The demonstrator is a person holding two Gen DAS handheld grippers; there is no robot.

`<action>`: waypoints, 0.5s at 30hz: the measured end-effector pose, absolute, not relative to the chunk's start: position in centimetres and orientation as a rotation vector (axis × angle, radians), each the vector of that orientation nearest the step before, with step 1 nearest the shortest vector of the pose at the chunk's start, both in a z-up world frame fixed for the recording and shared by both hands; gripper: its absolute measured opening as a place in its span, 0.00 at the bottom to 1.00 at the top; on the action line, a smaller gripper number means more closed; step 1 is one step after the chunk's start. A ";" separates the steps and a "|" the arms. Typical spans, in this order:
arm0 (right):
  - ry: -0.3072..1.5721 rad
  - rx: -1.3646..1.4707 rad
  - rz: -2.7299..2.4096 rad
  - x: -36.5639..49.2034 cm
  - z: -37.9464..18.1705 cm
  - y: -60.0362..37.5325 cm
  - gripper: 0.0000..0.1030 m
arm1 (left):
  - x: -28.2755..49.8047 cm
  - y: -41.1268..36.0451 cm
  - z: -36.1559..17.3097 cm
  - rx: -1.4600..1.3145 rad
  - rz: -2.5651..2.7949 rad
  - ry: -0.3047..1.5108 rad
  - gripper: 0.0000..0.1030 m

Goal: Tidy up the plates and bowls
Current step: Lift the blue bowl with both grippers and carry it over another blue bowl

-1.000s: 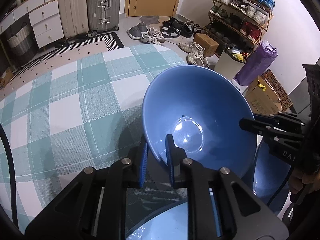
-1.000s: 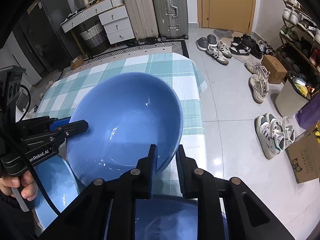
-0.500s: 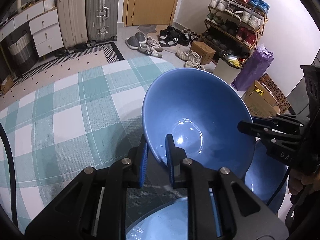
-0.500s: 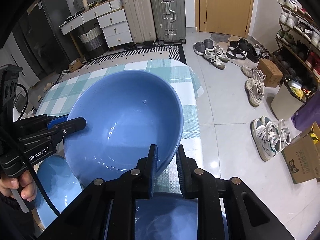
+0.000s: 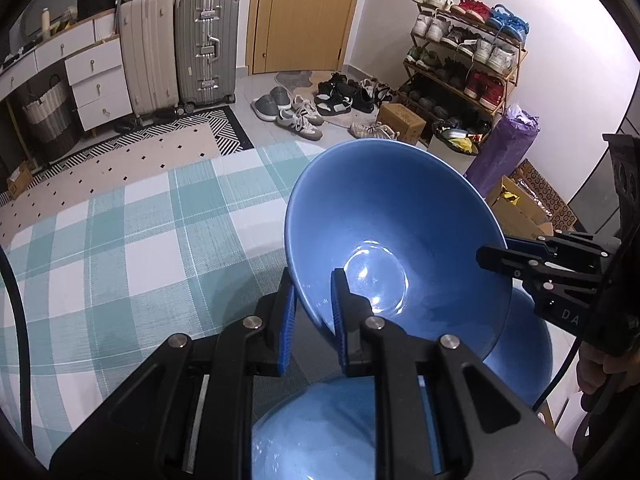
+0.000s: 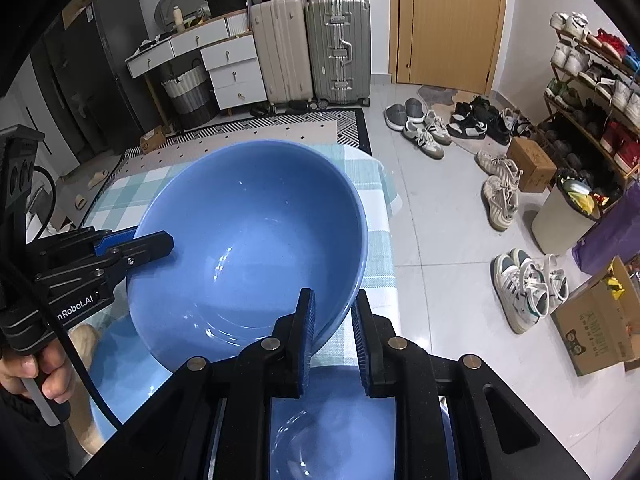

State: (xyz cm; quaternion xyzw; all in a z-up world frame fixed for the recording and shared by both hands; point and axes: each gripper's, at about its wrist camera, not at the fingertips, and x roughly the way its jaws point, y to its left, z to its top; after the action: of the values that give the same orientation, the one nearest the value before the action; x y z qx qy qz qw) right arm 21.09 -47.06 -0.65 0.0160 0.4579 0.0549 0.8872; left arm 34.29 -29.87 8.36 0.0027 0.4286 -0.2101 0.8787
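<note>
Above the checked surface (image 5: 120, 248): big blue bowl (image 5: 396, 240) raised clear, tilted, gripped at opposite rims. Left claw (image 5: 312, 312) clenched on the near rim, right claw (image 6: 334, 332) clenched on the far side. Two more blue dishes (image 5: 320, 436) (image 5: 524, 356) below, close by. Step in hand, probably: carrying the bowl to a stack. Next: keep both grips level, centre over a dish, lower together, then release.

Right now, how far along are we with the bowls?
Nothing looks stacked yet. In hand: the big blue bowl is gripped at opposite rims by the left gripper and right gripper, tilted above the checked tablecloth. Left: setting it down, plus two more blue dishes beneath.
</note>
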 end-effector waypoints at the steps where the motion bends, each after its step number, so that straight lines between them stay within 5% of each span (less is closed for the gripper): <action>1: 0.948 0.033 0.114 21.0 -0.4 -47.0 0.18 | 33.9 -29.8 8.8 0.005 -0.440 0.889 0.14; 15: 0.897 0.029 0.121 17.3 3.6 -46.1 0.18 | 28.7 -29.0 13.9 0.001 -0.439 0.843 0.14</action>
State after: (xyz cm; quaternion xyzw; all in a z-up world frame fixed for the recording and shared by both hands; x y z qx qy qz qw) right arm 17.29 -46.06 3.61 0.0142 0.4335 0.0585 0.8992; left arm 28.68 -28.97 13.92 0.0004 0.4057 -0.2113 0.8893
